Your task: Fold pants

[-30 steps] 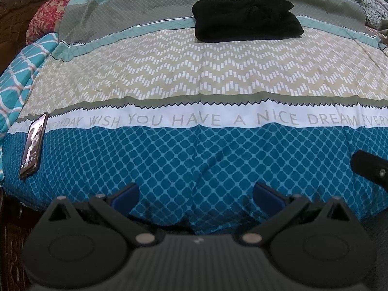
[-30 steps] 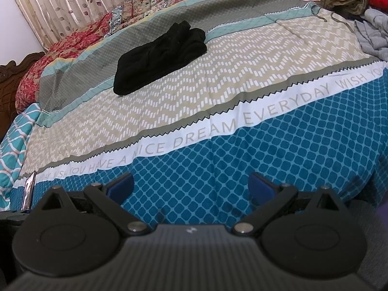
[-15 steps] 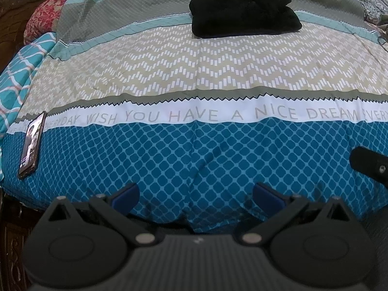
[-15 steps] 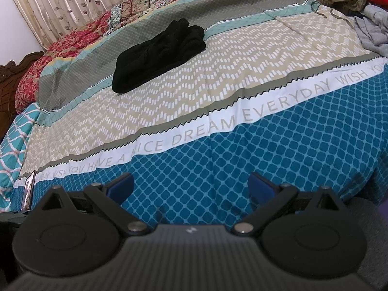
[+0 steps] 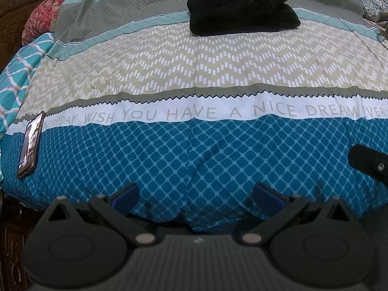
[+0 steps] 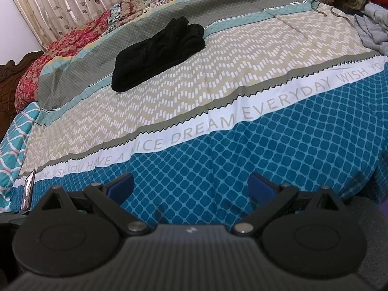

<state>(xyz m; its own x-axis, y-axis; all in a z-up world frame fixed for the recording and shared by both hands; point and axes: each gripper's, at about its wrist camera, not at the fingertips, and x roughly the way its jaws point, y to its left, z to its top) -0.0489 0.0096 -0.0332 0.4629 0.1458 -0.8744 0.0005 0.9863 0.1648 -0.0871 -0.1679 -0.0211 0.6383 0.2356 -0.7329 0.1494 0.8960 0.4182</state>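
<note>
Two grippers spread wide, holding nothing – left gripper (image 5: 195,192) and right gripper (image 6: 191,184) hover at the bed's near blue edge | black pants (image 5: 242,11) lie folded far back on the bedspread (image 5: 194,72), well apart | phone (image 5: 30,145) at left edge

Ahead of the left claw (image 5: 195,194), matt black plastic with blue pads, lie soft, fuzzy black cloth pants (image 5: 242,15) on a smooth printed cotton bedspread (image 5: 218,72); a glossy phone (image 5: 30,143) sits left, beside carved wood (image 5: 9,242).
</note>
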